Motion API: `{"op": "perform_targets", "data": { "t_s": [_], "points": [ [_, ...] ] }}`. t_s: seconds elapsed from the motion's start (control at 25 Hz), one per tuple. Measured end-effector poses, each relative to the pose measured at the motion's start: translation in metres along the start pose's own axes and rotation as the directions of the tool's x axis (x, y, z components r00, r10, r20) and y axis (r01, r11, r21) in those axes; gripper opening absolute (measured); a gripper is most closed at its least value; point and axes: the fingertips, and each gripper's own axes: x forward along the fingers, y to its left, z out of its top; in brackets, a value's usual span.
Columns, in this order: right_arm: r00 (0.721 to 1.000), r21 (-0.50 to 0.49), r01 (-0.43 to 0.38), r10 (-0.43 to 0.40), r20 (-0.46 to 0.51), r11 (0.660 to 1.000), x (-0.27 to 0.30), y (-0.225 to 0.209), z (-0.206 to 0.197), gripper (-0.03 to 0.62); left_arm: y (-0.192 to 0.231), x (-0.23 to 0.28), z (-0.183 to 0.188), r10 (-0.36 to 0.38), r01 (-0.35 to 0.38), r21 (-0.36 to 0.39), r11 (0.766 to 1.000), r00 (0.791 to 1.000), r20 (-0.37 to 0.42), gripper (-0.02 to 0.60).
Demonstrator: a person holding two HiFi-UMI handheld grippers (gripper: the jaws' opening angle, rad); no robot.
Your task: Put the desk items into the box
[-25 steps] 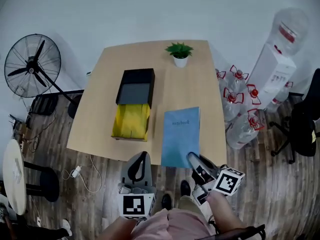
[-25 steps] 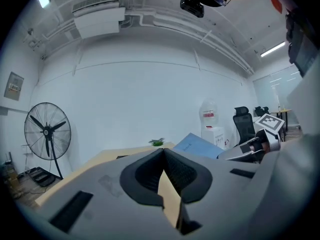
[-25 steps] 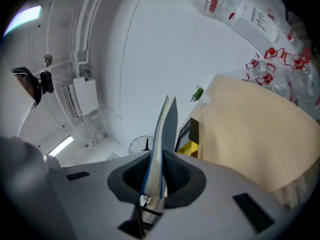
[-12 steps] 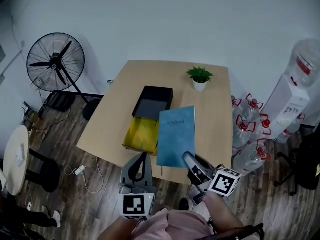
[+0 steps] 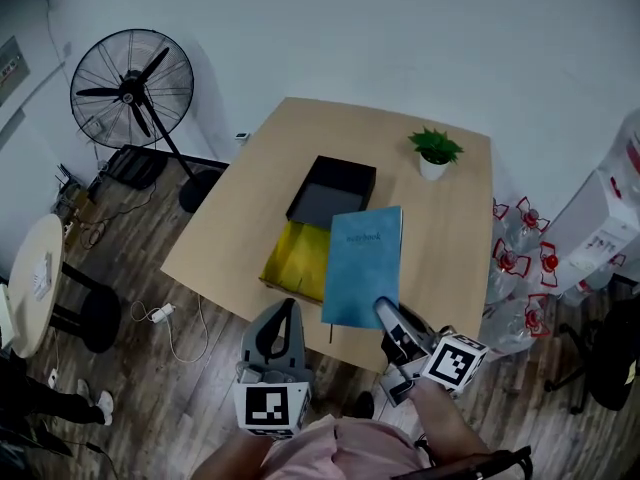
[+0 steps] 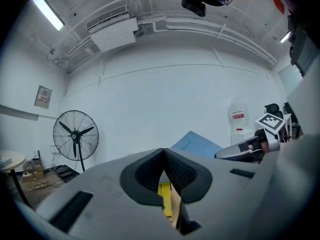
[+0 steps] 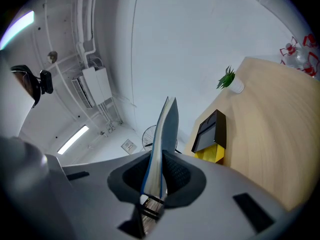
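Jaws of the right gripper (image 5: 386, 314) are clamped on the near edge of a blue notebook (image 5: 362, 264). In the right gripper view the notebook (image 7: 165, 134) shows edge-on, rising from between the two dark pads of the right gripper (image 7: 159, 176).

Jaws of the left gripper (image 5: 283, 311) are pressed together with nothing between them. The left gripper view shows the tips of the left gripper (image 6: 164, 156) meeting in a point. This gripper hangs off the near edge of the bench (image 5: 245, 223), over the wooden floor (image 5: 160, 388).

From the head view, the notebook reaches from the near edge of the bench toward the middle. It overlaps the right side of a yellow item (image 5: 296, 258) and the near right corner of a black box (image 5: 333, 190). The box is open, with a grey inside, and the yellow item lies against its near end.

A small potted plant (image 5: 435, 152) stands at the far right corner of the bench, well apart from the box. A standing fan (image 5: 130, 80) is on the floor to the left. Water bottles (image 5: 518, 258) cluster on the floor to the right.
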Motion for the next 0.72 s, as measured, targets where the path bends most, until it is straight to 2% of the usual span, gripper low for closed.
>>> {"op": "perform_targets", "data": {
  "t_s": [0.24, 0.48, 0.72],
  "points": [
    [0.999, 0.030, 0.045, -0.045, 0.007, 0.999, 0.049, -0.012, -0.017, 0.046, 0.044, 0.023, -0.011, -0.029, 0.028, -0.030, 0.999, 0.999, -0.027, 0.011],
    [0.995, 0.108, 0.086, -0.089, 0.032, 0.990, 0.102, -0.025, -0.047, 0.046, 0.093, 0.053, -0.030, -0.092, 0.090, -0.042, 0.995, 0.994, -0.053, 0.011],
    [0.988, 0.218, 0.120, -0.137, 0.066, 0.969, 0.141, -0.040, -0.079, 0.048, 0.128, 0.076, -0.063, -0.168, 0.161, -0.065, 0.985, 0.978, -0.120, 0.011]
  ]
}}
